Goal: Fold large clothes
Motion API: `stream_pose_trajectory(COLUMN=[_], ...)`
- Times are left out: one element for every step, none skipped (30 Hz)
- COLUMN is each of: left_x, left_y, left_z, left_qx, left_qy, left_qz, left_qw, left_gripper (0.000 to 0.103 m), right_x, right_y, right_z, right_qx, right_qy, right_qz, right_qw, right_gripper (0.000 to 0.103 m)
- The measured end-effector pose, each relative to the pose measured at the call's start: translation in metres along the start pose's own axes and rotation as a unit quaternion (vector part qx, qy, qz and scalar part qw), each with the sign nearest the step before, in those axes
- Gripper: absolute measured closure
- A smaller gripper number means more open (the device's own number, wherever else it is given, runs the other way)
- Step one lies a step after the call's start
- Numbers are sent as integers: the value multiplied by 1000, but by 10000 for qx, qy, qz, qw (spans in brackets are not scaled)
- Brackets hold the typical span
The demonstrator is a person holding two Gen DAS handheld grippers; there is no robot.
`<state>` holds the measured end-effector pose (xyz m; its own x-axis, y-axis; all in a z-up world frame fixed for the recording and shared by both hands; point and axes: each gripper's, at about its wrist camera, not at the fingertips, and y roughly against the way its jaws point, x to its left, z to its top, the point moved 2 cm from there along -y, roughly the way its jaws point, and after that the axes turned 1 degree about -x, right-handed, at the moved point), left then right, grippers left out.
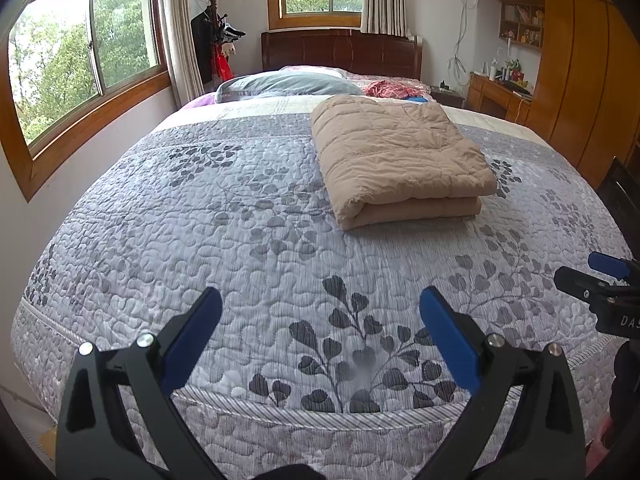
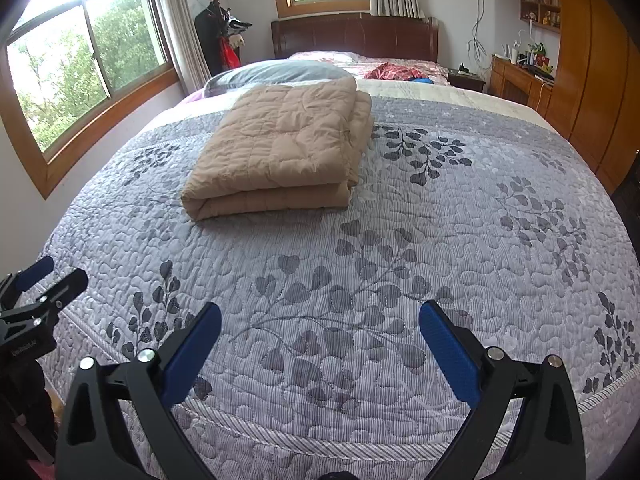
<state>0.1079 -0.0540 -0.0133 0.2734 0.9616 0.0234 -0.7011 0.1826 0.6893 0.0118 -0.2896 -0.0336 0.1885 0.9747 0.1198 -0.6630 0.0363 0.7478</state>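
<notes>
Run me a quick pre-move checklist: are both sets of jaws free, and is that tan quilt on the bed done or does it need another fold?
1. Left gripper jaws wide open, holding nothing: ok.
2. Right gripper jaws wide open, holding nothing: ok.
3. Both grippers clear of the tan quilt, which lies farther up the bed: ok.
4. Quilt folded into a stacked rectangle, layers visible at its near edge: ok.
5. Grey leaf-print bedspread around the quilt flat, nothing lying between grippers and quilt: ok.
6. Far edges of the quilt lined up: cannot tell, hidden from both views.
</notes>
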Motion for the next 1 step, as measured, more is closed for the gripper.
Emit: stream_pose_trajectory(left_x=[0], left_y=[0], left_z=[0], left_qx=[0], left_qy=[-5], left_qz=[0], left_qw=[10000], left_gripper=[5], right_x=[0], right_y=[0], right_z=[0], right_qx=[-1], right_qy=[0], right_qz=[-1], right_qw=[10000], right_gripper=[4])
